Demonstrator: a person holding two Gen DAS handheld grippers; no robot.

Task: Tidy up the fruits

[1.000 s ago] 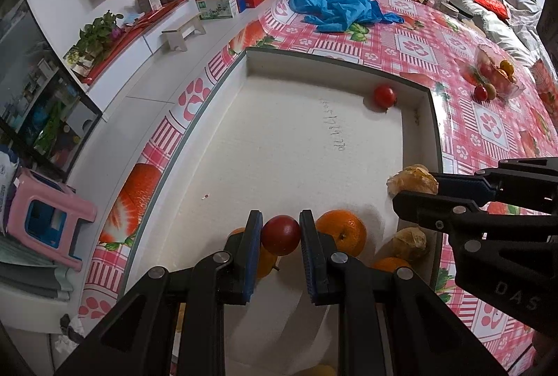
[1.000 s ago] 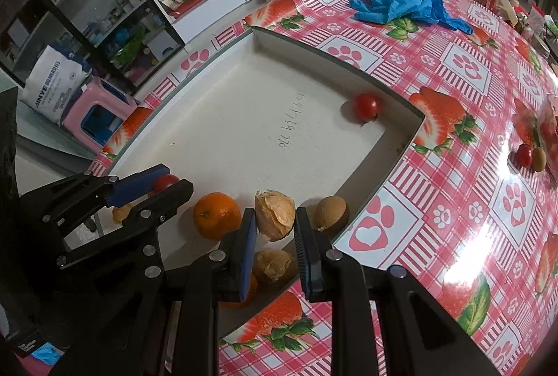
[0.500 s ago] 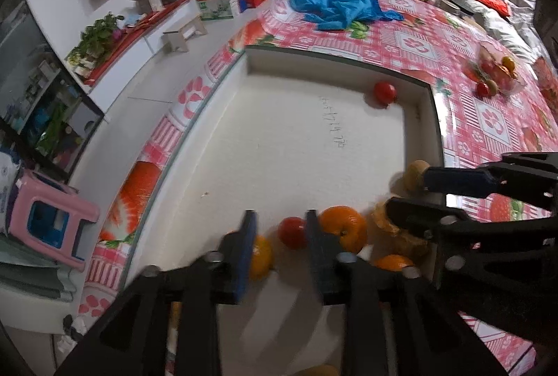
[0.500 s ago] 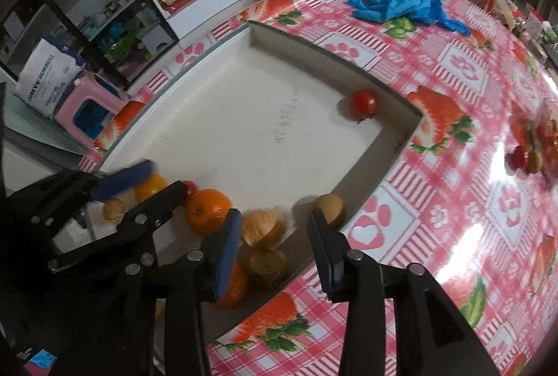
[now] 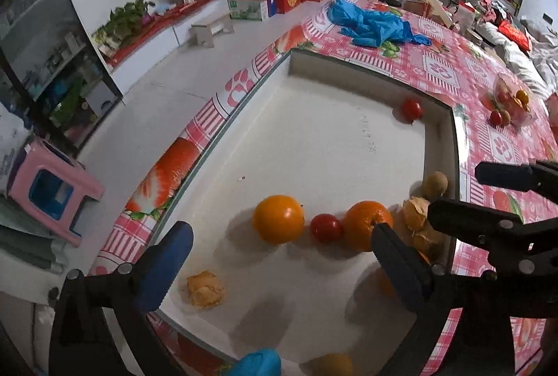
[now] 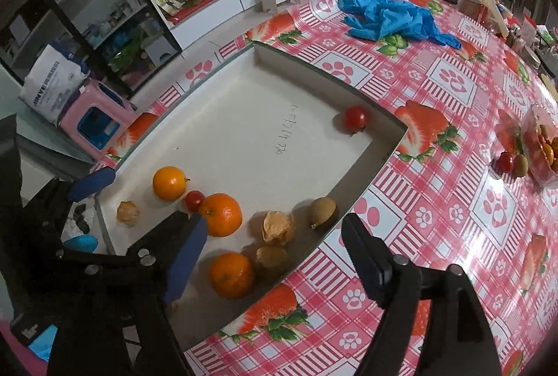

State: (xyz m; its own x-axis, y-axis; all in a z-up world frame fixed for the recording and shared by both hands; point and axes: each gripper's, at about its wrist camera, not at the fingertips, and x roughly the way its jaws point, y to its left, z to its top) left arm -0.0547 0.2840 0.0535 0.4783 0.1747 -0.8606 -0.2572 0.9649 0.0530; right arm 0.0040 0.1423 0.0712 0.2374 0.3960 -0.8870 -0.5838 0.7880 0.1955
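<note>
Both grippers hung over the near end of the shallow white tray (image 6: 366,167) that sat at the bench's (image 6: 436,201) left edge, on a red-and-white tablecloth printed with paws and strawberries. The left gripper (image 5: 275,257) had just been opening and stood spread wide, with nothing pinched; a small red tomato (image 5: 326,228) lay free on the tray floor between its fingers, touching a large orange (image 5: 366,224) on one side and close beside a smooth yellow-orange fruit (image 5: 278,219) on the other. The right gripper (image 6: 275,247) had also just been opening, and its jaws were apart and empty; below it, near the tray's right wall, lay a papery husked fruit (image 6: 278,227), a brown kiwi-like fruit (image 6: 323,211), a second orange (image 6: 231,275) and another brownish fruit (image 6: 271,258) just beside it. A further husked fruit (image 6: 127,213) rested near the tray's near-left corner. A lone red tomato (image 6: 355,119) sat in the far right corner of the tray. Farther along the bench, a crumpled blue plastic sheet (image 6: 390,15) lay beyond the tray, and a clear container of fruit (image 6: 540,146) stood toward the right edge with two loose fruits beside it.
</note>
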